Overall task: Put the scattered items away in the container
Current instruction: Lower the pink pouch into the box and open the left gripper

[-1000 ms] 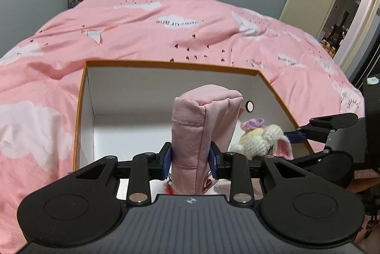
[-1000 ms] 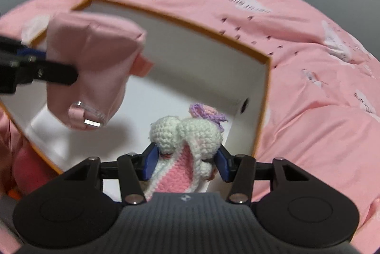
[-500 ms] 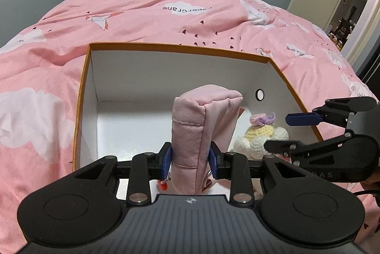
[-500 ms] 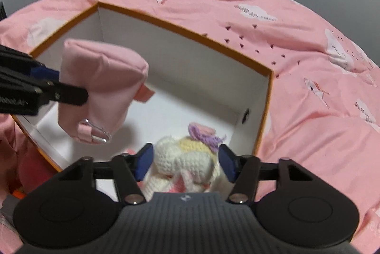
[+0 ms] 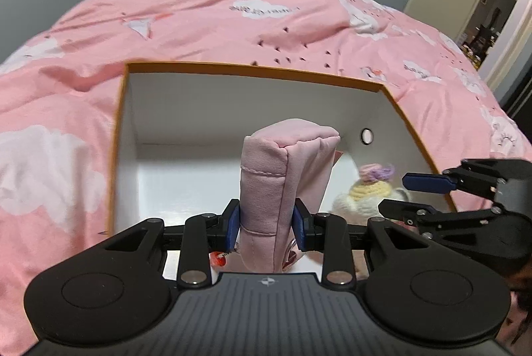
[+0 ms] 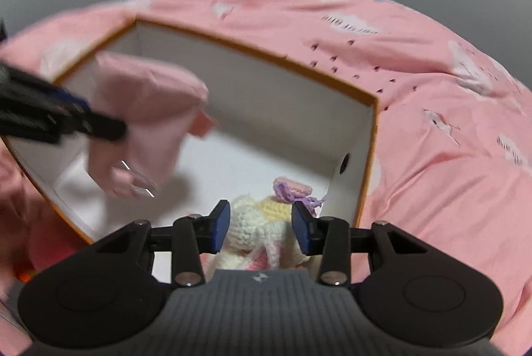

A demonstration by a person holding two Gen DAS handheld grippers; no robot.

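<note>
The left tool [image 5: 267, 224] is clamped on a pink pouch [image 5: 282, 189], holding it upright over the box [image 5: 252, 70] on the bed [image 5: 199, 16]. At the pouch's 4 o'clock, the right tool [image 6: 260, 226] has just been closing, pads apart and clear of the crochet toy [image 6: 262, 223] lying inside the box.

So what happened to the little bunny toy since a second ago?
The right hand-held gripper let the crochet bunny go: it now lies on the floor of the box, in the corner by the round hole. The gripper drew back, its jaws just closing again with nothing pressed between them. The left hand-held gripper stays clamped on the pink pouch, above the box.
</note>
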